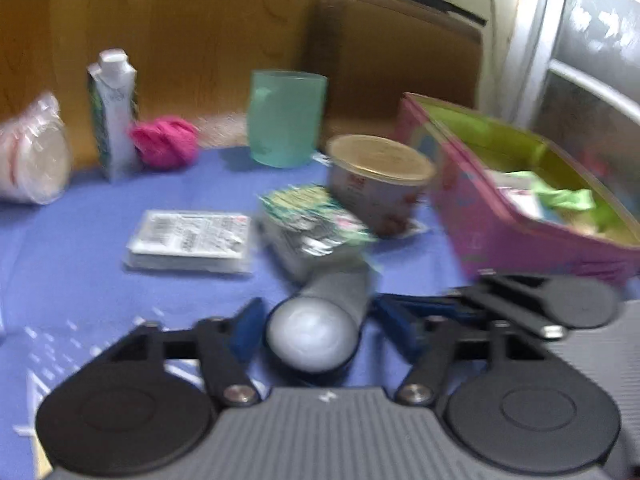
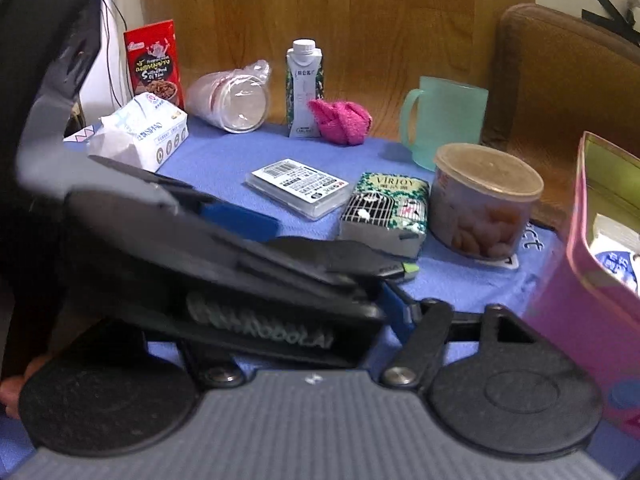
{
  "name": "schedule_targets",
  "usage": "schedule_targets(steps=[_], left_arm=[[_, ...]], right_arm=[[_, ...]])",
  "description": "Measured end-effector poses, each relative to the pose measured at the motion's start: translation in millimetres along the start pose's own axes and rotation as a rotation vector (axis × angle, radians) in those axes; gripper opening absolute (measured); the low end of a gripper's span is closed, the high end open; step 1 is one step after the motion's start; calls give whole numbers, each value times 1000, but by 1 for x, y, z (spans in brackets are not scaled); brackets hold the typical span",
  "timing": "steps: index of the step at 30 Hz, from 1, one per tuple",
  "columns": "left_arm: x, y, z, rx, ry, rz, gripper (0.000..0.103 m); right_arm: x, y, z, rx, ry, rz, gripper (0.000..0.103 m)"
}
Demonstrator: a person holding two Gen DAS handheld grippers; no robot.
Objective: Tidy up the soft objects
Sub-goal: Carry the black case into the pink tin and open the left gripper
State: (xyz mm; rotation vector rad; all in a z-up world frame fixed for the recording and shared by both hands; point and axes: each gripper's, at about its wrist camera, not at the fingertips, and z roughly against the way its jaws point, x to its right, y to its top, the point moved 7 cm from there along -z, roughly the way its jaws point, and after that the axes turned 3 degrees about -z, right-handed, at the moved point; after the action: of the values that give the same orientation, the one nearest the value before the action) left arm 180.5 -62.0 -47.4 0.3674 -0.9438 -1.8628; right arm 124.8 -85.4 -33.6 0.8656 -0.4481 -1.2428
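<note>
My left gripper [image 1: 316,316] is open low over the blue cloth, a grey-white tube [image 1: 320,320] lying between its blue fingers without being pinched. A green patterned tissue pack [image 1: 312,220] lies just beyond the tube; it also shows in the right wrist view [image 2: 386,210]. A pink rolled cloth [image 1: 165,141] [image 2: 340,120] sits at the back by a milk carton [image 2: 303,88]. The pink box [image 1: 500,208] [image 2: 576,300] at right holds soft packets. My right gripper's one visible blue finger [image 2: 394,306] shows; the left gripper's body hides the other.
On the blue cloth: a flat clear card box [image 2: 298,188], a lidded can [image 2: 486,204], a green mug [image 2: 448,120], stacked plastic cups [image 2: 230,98], a white tissue pack [image 2: 140,132] and a red snack box [image 2: 154,64]. Wooden wall behind, brown chair at right.
</note>
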Motion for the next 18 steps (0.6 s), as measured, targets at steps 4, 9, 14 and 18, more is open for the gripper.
schedule_targets(steps=[4, 9, 14, 18], left_arm=[[3, -6, 7, 4, 9, 46, 50], [18, -3, 25, 38, 5, 68, 50], [56, 22, 47, 103, -26, 6, 50], [101, 49, 48, 147, -75, -90, 50]], right_arm=[[1, -2, 8, 33, -8, -19, 56], [-5, -3, 29, 116, -22, -5, 56], [0, 2, 63, 236, -77, 3, 55], [23, 10, 96, 342, -167, -5, 56]])
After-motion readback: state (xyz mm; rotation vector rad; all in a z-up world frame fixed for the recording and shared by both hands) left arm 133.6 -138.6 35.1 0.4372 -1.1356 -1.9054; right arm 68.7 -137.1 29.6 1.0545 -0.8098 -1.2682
